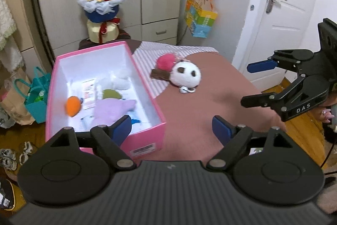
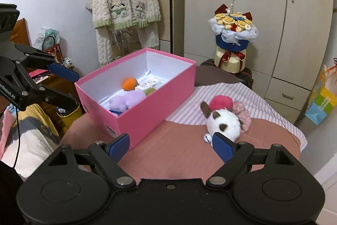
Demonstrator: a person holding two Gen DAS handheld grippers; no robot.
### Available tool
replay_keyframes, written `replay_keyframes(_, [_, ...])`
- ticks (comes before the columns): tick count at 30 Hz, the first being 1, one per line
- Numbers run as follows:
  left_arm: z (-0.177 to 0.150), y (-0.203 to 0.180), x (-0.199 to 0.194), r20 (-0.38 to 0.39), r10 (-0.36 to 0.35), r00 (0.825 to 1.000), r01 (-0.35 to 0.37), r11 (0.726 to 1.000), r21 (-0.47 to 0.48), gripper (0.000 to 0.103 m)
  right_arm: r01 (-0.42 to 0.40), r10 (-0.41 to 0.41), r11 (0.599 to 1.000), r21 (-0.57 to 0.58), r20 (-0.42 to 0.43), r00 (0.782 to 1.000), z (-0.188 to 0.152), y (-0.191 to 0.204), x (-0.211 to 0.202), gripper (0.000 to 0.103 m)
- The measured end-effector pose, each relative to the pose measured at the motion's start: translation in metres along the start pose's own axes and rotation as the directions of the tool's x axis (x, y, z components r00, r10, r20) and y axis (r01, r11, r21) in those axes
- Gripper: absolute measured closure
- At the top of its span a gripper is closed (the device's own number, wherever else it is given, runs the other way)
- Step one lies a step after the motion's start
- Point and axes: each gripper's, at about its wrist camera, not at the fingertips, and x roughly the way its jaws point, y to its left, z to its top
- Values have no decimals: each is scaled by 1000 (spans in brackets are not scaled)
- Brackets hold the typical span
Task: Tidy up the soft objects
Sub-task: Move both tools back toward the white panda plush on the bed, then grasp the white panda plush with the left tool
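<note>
A pink box (image 1: 147, 141) (image 2: 147, 117) stands open on the bed. Inside lie a purple plush (image 1: 114, 110) (image 2: 126, 101), an orange ball (image 1: 73, 106) (image 2: 129, 83), a green soft piece (image 1: 111, 94) and a white plush (image 1: 122, 82). A white panda plush (image 1: 186, 76) (image 2: 224, 123) with a pink pompom (image 1: 165, 61) (image 2: 221, 102) lies on the bed right of the box. My left gripper (image 1: 171, 130) is open and empty above the box's near corner. My right gripper (image 2: 170, 147) is open and empty, near the panda; it also shows in the left wrist view (image 1: 250, 83).
A flower bouquet (image 1: 101, 5) (image 2: 232, 35) stands on a stool behind the bed. A paper gift bag (image 1: 200, 18) hangs at the wardrobe. A fleece jacket (image 2: 124, 5) hangs on the wall. Bags (image 1: 35, 96) and shoes (image 1: 8, 157) lie on the floor at the left.
</note>
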Motion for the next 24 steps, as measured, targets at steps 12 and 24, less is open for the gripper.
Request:
replay_keyframes(12, [24,-38,66,-6,-62,998,62,998,-29,16,14,-9,997,-78,71,997,-34,-31,16,13])
replay_keyframes(24, [46,-53,130,42,29,999,-25,995,-96,17,-52,52,998,31,5,999,-39,-94,76,13])
